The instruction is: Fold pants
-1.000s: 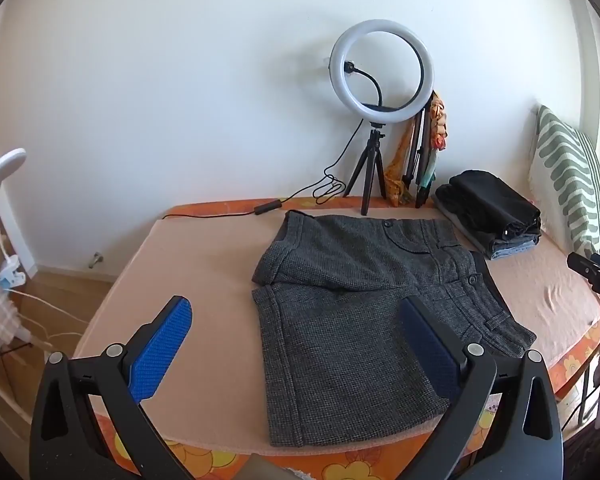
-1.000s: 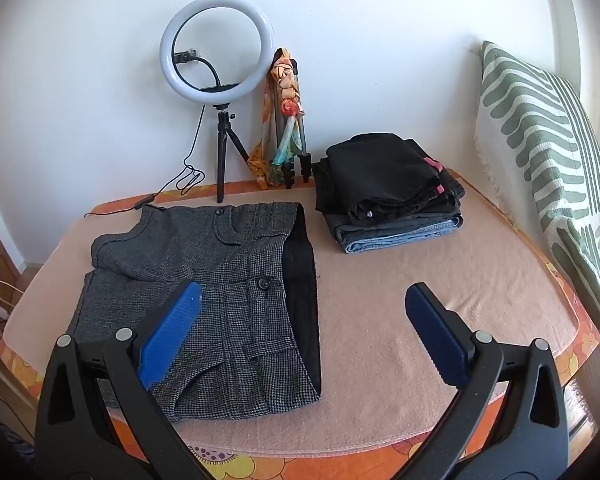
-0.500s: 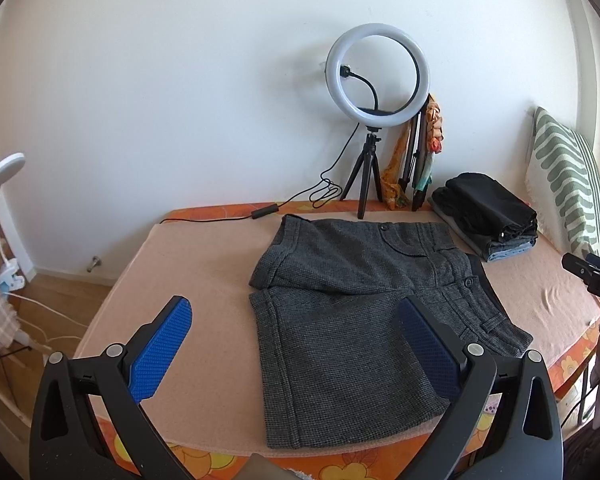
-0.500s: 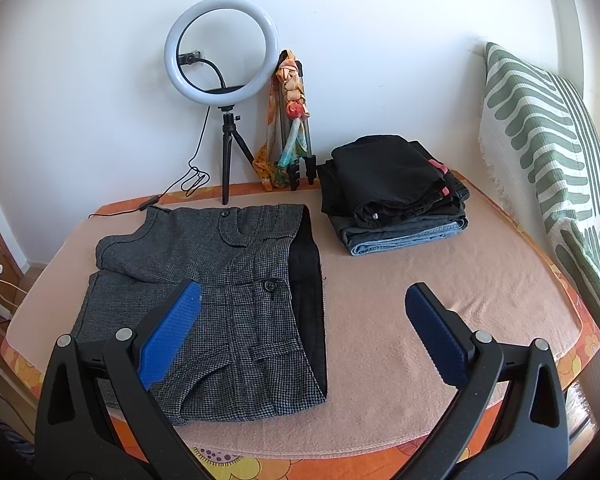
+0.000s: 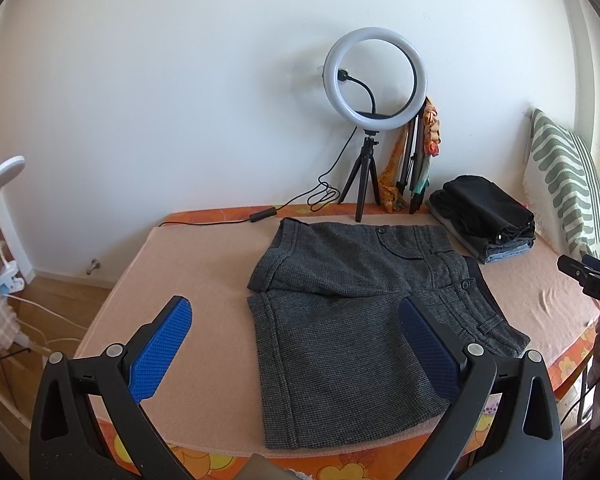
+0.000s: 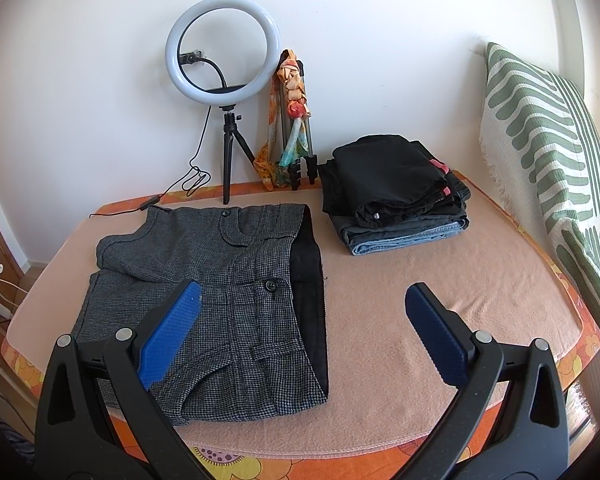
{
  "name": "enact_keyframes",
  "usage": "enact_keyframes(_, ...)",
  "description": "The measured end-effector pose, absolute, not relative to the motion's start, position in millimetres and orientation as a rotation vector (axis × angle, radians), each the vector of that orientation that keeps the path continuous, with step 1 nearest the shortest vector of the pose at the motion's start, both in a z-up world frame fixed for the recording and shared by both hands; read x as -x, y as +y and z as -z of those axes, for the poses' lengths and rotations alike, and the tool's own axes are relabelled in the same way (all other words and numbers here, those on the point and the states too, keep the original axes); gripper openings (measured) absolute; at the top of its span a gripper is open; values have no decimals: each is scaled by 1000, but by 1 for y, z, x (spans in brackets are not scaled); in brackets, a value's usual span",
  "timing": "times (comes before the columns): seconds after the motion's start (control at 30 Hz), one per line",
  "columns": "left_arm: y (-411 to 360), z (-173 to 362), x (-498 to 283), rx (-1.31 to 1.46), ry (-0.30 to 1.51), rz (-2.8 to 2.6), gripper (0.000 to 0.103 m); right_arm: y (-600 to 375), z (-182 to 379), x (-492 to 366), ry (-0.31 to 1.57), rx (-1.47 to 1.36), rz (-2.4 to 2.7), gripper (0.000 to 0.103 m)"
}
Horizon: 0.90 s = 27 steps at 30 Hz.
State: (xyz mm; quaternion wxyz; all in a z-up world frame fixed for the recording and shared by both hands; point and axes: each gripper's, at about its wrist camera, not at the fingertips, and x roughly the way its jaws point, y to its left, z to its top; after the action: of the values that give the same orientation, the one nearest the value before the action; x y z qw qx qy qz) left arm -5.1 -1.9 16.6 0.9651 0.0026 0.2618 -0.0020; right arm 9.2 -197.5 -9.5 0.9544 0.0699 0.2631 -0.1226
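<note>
Grey houndstooth shorts [image 5: 340, 304] lie flat on a peach blanket [image 5: 204, 272], waistband to the right, one leg folded over at the far side. They also show in the right wrist view [image 6: 220, 280]. My left gripper [image 5: 296, 336] is open and empty, held above the near edge over the shorts' legs. My right gripper [image 6: 304, 324] is open and empty, above the near edge by the waistband. A part of it shows at the right edge of the left wrist view [image 5: 588, 276].
A stack of folded dark clothes [image 6: 396, 196] lies at the back right. A ring light on a tripod [image 6: 224, 80] and a folded tripod with a scarf [image 6: 292, 128] stand against the wall. A striped pillow [image 6: 552, 152] leans at the right. A cable [image 5: 260, 216] runs along the back.
Both grippers have drawn back and risen slightly, so the shorts and the bed look a little farther off. The jaws stay open and the shorts have not moved.
</note>
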Motion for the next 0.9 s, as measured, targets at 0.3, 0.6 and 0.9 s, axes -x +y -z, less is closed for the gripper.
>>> enact_keyframes(0.3, -3, -13, 8, -5, 535, 5, 102, -194, 12, -11, 539, -138, 243, 103)
enact_keyframes(0.6, -5, -12, 7, -5, 536, 4, 102, -194, 13, -10, 538, -139, 241, 103)
enact_keyframes(0.9, -5, -12, 8, -6, 534, 5, 102, -194, 13, -11, 538, -139, 242, 103)
